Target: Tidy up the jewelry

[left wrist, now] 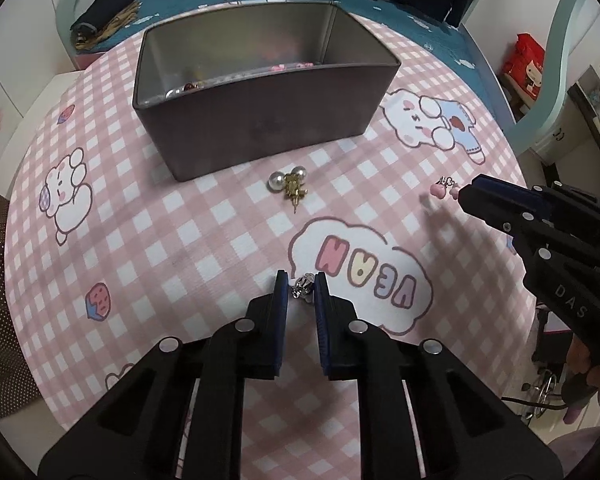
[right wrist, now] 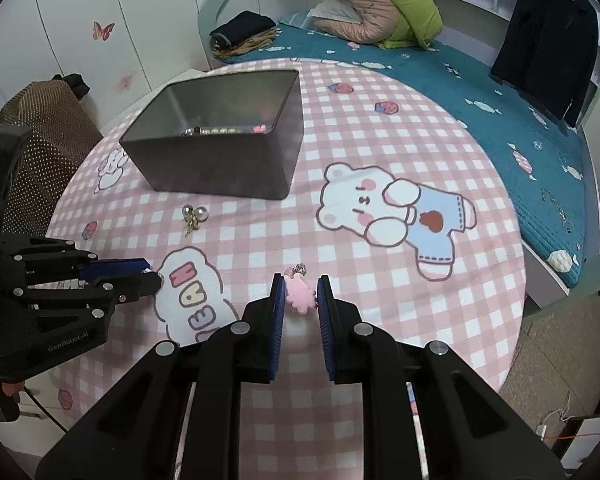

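Left tongs point(left wrist: 301, 286) clenched on a small silver earring point(left wrist: 303, 289), low over the pink checked worktop point(left wrist: 188, 224) beside the cartoon lettering; earring pinched between the blue pads. Centre, farther off: pearl-and-gold earring point(left wrist: 289, 187) lying loose on the cloth just before the grey metal tin point(left wrist: 260, 120), open-topped and already holding several pieces. Right tongs point(right wrist: 300, 292) gripping a pink plush-like charm point(right wrist: 299, 299) with a small metal fitting at its top, raised slightly clear of the worktop, near the bear print. Judged handling: all pieces light, small and easily dropped; silver and pearl items hard, smooth, prone to slipping or bending at the post, best taken across the body; pink charm soft, compressible, best taken across its bulk, not the fitting.
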Demonstrator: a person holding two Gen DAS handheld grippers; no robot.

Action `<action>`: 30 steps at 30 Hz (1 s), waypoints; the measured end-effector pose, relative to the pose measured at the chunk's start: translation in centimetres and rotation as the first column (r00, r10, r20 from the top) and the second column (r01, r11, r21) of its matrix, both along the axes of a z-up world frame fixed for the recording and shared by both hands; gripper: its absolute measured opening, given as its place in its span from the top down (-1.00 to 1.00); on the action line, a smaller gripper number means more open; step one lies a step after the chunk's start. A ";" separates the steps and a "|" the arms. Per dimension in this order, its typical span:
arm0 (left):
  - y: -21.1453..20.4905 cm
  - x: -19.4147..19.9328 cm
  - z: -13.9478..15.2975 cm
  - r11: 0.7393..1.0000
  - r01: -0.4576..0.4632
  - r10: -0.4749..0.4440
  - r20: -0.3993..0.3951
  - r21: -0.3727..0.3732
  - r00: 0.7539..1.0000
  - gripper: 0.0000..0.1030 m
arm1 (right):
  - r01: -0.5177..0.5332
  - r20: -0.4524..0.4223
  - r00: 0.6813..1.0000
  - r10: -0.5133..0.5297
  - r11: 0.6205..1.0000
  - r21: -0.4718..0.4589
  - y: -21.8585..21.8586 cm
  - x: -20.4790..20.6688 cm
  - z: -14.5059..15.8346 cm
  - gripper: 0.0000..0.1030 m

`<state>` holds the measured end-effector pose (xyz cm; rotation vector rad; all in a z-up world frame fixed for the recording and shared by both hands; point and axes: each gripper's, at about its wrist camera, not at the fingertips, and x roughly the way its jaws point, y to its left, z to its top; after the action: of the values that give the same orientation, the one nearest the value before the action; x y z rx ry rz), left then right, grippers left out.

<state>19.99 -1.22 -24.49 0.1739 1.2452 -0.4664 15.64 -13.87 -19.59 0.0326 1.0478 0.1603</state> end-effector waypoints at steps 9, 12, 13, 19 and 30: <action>-0.8 1.7 3.7 0.997 -0.014 0.019 0.069 -0.078 0.997 0.74 | 0.017 0.070 0.997 -0.019 1.000 0.026 -0.9 1.5 2.8 0.71; -1.0 3.0 4.7 0.992 -0.043 0.054 0.086 -0.122 0.995 0.74 | 0.004 0.106 0.994 -0.008 0.999 0.035 -1.0 2.4 3.8 0.70; -1.1 3.6 5.0 0.989 -0.055 0.068 0.092 -0.136 0.993 0.74 | -0.002 0.115 0.993 -0.002 0.999 0.034 -1.0 2.7 4.0 0.70; -1.6 6.4 6.2 0.973 -0.103 0.129 0.111 -0.208 0.985 0.74 | -0.013 0.158 0.987 0.005 0.999 0.048 -0.9 5.0 5.3 0.70; -1.1 11.4 6.6 0.945 -0.176 0.214 0.114 -0.275 0.970 0.74 | -0.035 0.190 0.982 0.022 0.997 0.067 -0.3 9.5 6.2 0.70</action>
<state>31.42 -2.32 -17.93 -0.1401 1.0369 -0.4340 25.14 -14.16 -13.35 0.0650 0.8530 0.2221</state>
